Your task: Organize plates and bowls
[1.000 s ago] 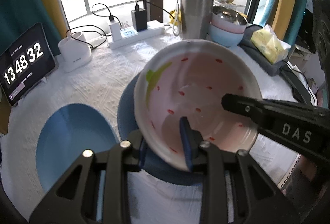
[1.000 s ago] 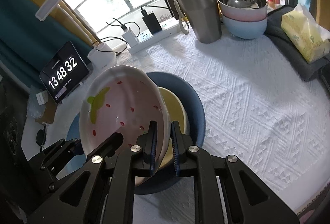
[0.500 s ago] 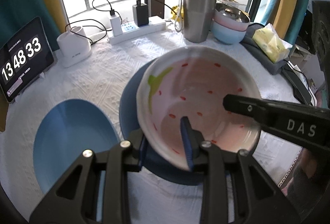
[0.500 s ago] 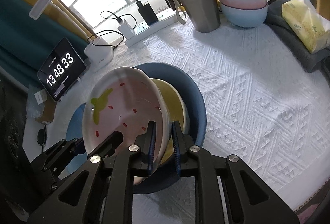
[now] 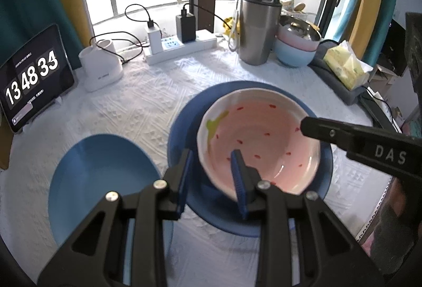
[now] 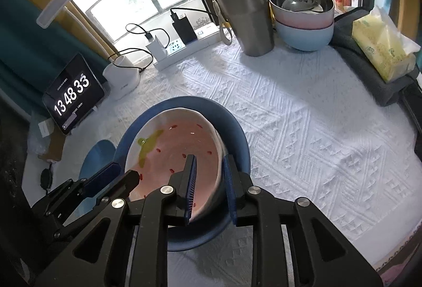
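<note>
The pink bowl (image 5: 259,141) sits in the dark blue plate (image 5: 184,133) on the bench. The left claw (image 5: 211,176) straddles its 7 o'clock rim, released; the right claw (image 6: 209,181) straddles its 4 o'clock rim, also released.

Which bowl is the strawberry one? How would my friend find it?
Start at the tall steel tumbler by the window, then come forward across the white tablecloth to the big dark blue plate. The strawberry bowl sits on it: pink inside, red seed flecks, a green leaf, unlike the plain stacked bowls.
</note>
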The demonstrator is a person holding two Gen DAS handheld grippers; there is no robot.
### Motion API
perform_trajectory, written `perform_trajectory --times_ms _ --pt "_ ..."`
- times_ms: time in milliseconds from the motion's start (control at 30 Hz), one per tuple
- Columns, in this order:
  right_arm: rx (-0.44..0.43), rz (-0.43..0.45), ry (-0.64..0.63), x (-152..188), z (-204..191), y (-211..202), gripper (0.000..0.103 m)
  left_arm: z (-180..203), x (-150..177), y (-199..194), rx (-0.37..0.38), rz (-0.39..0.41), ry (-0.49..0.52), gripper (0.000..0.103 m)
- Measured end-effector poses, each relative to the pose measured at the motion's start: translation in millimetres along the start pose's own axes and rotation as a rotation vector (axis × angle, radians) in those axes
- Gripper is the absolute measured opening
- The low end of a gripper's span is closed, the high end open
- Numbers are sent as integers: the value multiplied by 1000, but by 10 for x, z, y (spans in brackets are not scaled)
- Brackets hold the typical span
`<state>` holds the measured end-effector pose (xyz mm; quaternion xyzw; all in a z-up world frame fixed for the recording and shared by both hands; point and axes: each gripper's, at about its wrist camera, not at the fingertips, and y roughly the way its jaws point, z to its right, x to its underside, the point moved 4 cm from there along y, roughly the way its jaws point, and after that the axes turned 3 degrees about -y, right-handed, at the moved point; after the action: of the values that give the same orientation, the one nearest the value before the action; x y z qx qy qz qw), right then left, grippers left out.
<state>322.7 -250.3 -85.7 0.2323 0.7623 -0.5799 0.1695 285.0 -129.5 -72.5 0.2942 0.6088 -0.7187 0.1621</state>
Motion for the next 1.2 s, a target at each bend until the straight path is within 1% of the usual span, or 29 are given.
perform_trajectory --times_ms 200,400,633,800,1000,1200 --pt "9 23 -14 -42 11 -93 23 -102 -41 -75 -3 23 -22 32" --pt "22 35 -7 -65 117 -137 23 -262 -56 -101 -10 38 -58 32" --pt "30 32 10 -63 289 -120 23 -415 -14 11 -30 14 -86 32" --pt "33 19 22 -46 378 -62 24 -447 10 93 -34 1 -91 32" --pt "15 9 9 -40 379 -11 24 -425 4 175 -39 -13 -80 33" --pt "-1 -28 -9 37 354 131 23 -373 23 260 -38 -31 -55 33"
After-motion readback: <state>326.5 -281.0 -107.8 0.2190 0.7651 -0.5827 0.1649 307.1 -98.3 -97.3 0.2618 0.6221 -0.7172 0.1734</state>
